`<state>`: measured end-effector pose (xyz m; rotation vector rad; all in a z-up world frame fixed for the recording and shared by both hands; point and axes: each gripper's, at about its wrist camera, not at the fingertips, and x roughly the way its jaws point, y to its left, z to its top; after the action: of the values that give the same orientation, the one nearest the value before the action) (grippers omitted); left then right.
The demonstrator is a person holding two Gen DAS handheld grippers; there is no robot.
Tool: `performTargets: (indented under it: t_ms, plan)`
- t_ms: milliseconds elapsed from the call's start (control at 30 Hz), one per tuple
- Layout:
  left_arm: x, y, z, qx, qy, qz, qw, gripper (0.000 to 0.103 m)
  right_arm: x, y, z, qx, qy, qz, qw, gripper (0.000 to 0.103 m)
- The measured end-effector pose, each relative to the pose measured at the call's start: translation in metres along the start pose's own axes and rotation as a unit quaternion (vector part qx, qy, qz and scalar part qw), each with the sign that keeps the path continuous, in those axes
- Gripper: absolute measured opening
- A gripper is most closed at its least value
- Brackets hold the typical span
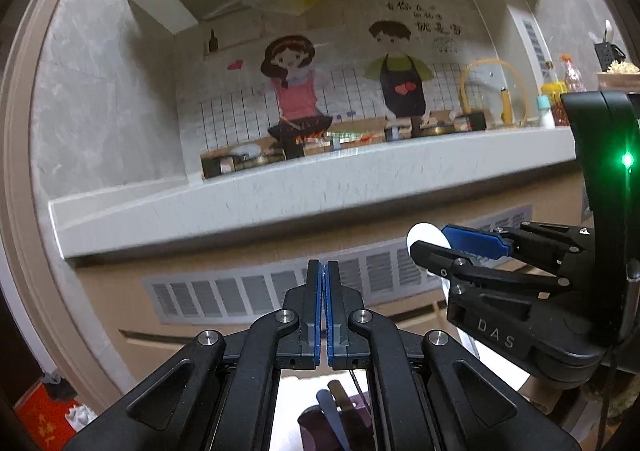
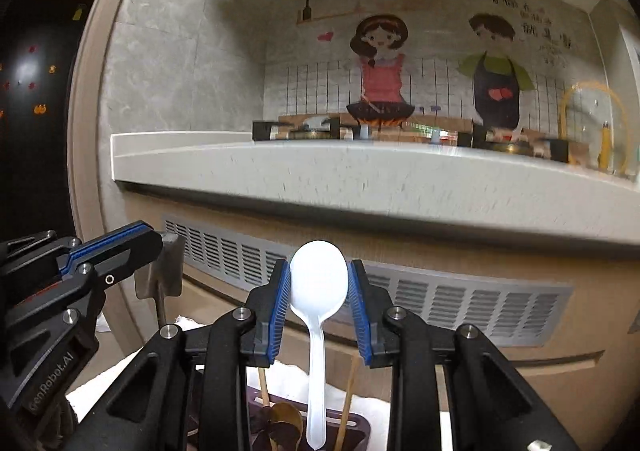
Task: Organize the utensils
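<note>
Holding a white plastic spoon (image 2: 318, 291) upright, my right claw (image 2: 319, 305) has its blue pads (image 2: 280, 311) set against either side of the bowl, the thin handle hanging straight down between the fingers. In the left wrist view the same spoon (image 1: 426, 241) shows as a white disc poking out past the right claw (image 1: 452, 251) at the right edge. Below the handle tip sits a dark utensil holder (image 2: 352, 429) with a gold spoon (image 2: 286, 421) and thin wooden sticks (image 2: 347, 407) standing in it; it rests on something white. My left claw (image 1: 323, 283) is pressed narrow, pads nearly touching with nothing between them, and under it I see the holder (image 1: 310, 425) again with a blue-grey handle (image 1: 332, 415) inside. From the right wrist the left claw (image 2: 132, 243) sits at the far left, near a metal spatula blade (image 2: 160, 271). Farther off runs the white tabletop (image 2: 360, 175) edge, a vent grille (image 2: 460, 299) below it, and a cartoon mural (image 2: 380, 67) on the far wall.
</note>
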<state>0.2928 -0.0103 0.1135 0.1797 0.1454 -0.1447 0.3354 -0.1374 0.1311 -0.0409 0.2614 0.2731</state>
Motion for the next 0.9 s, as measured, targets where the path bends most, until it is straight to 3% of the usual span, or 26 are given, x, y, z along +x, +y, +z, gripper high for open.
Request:
performTargets:
  t_ms: [333,500,533,633,900]
  plan:
    - [0.043,0.005,-0.040,-0.026,0.051,-0.002,0.9984,0.002,0.033,-0.004,-0.054,0.006,0.042,0.000,0.999,0.027]
    - [0.053,0.007,-0.058,-0.048,0.094,-0.008,0.9944,0.008,0.038,-0.003,-0.081,0.008,0.085,0.005,0.996,0.029]
    - [0.054,0.009,-0.060,-0.059,0.103,-0.010,0.9929,0.016,0.038,-0.003,-0.086,0.011,0.095,0.010,0.995,0.032]
    - [0.051,0.014,-0.068,-0.087,0.126,-0.009,0.9881,0.054,0.033,-0.003,-0.096,0.021,0.116,0.016,0.993,0.046]
    - [0.002,0.020,-0.083,-0.128,0.161,0.001,0.9786,0.069,-0.015,-0.002,-0.109,0.041,0.136,0.018,0.990,0.049]
